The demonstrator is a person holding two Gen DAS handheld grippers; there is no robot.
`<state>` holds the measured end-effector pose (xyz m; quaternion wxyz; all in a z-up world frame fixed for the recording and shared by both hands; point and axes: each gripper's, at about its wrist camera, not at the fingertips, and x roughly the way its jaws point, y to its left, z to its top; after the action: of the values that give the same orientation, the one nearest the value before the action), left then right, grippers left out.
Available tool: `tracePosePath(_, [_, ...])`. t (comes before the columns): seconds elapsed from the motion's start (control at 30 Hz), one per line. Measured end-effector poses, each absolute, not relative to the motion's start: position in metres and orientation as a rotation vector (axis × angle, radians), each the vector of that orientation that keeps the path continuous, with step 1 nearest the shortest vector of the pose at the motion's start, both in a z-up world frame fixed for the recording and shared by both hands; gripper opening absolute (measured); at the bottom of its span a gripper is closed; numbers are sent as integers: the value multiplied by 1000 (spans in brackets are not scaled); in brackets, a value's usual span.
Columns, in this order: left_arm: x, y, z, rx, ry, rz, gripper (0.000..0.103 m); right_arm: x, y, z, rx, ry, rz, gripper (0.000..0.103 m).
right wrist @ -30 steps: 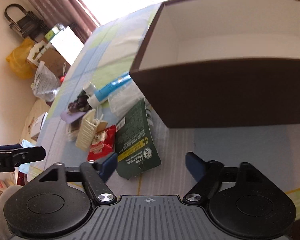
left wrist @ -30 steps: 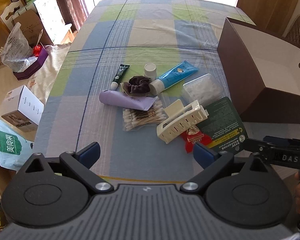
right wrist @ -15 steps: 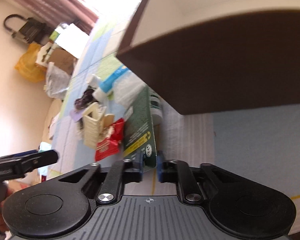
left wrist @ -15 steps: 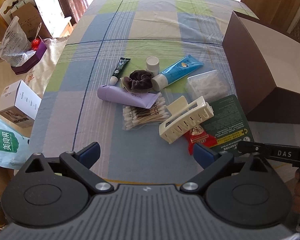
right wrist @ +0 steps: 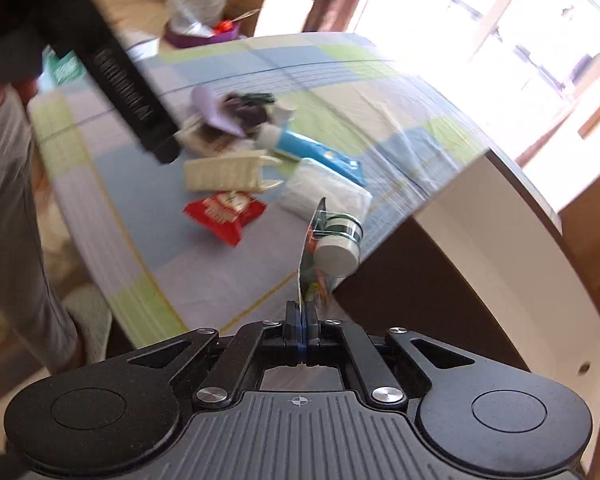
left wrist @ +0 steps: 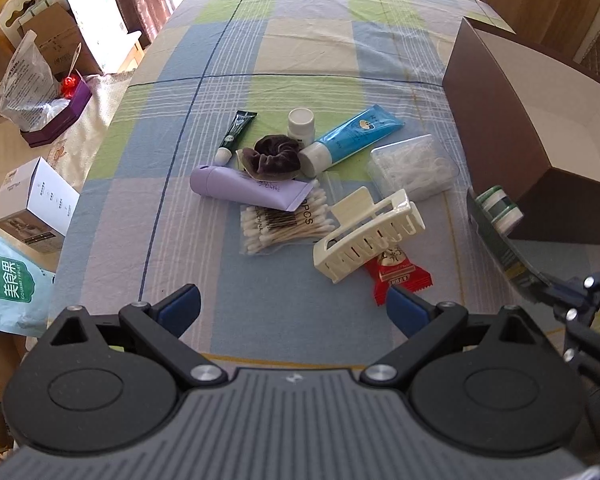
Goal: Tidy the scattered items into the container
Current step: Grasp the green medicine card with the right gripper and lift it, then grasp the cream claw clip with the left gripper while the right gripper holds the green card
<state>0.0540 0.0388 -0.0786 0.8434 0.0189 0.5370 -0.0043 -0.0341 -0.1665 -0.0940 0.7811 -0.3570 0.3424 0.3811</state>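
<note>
My right gripper (right wrist: 301,314) is shut on the bottom edge of a green card pack (right wrist: 315,248) with small rolls on it, lifted edge-up beside the brown container's (right wrist: 500,264) front wall. In the left wrist view the same pack (left wrist: 496,216) hangs tilted in front of the container (left wrist: 540,140), clear of the cloth. My left gripper (left wrist: 294,308) hovers open and holds nothing, just short of a cream hair claw (left wrist: 368,232) and a red snack packet (left wrist: 400,276). A cotton swab bag (left wrist: 284,224), purple tube (left wrist: 248,186), dark scrunchie (left wrist: 276,154) and blue tube (left wrist: 352,136) lie scattered beyond.
A clear box of floss picks (left wrist: 414,166), a small white bottle (left wrist: 300,120) and a thin green tube (left wrist: 236,132) also lie on the checked tablecloth (left wrist: 300,40). Boxes and bags (left wrist: 40,80) crowd the floor to the left. A person's leg (right wrist: 8,200) stands by the table edge.
My right gripper has shut on the green pack, lifted it off the cloth and turned it on edge. The left gripper has stayed open and nearly still.
</note>
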Motion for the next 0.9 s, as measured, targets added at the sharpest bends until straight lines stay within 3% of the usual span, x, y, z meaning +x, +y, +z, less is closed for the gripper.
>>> tracePosePath(0.17, [54, 44, -79, 34, 1134, -1, 97, -34, -160, -107, -680, 835, 866, 4])
tracePosePath(0.2, [54, 44, -79, 33, 1135, 0, 97, -30, -159, -109, -646, 863, 865, 16])
tracePosePath(0.23, [55, 45, -79, 30, 1136, 1, 97, -25, -158, -111, -611, 890, 863, 47])
tracePosePath(0.3, [55, 47, -80, 25, 1137, 4, 97, -17, -162, -108, -514, 916, 836, 84])
tracePosePath(0.5, [57, 50, -84, 16, 1145, 6, 97, 4, -174, -99, -272, 949, 787, 83])
tracePosePath(0.6, [58, 50, -85, 20, 1147, 5, 97, 14, -170, -106, -249, 963, 767, 57])
tracePosePath(0.87, [64, 54, -90, 21, 1154, 27, 97, 29, -141, -134, -305, 948, 804, 56])
tracePosePath(0.9, [65, 55, -90, 22, 1154, 30, 97, 30, -138, -137, -312, 943, 811, 46])
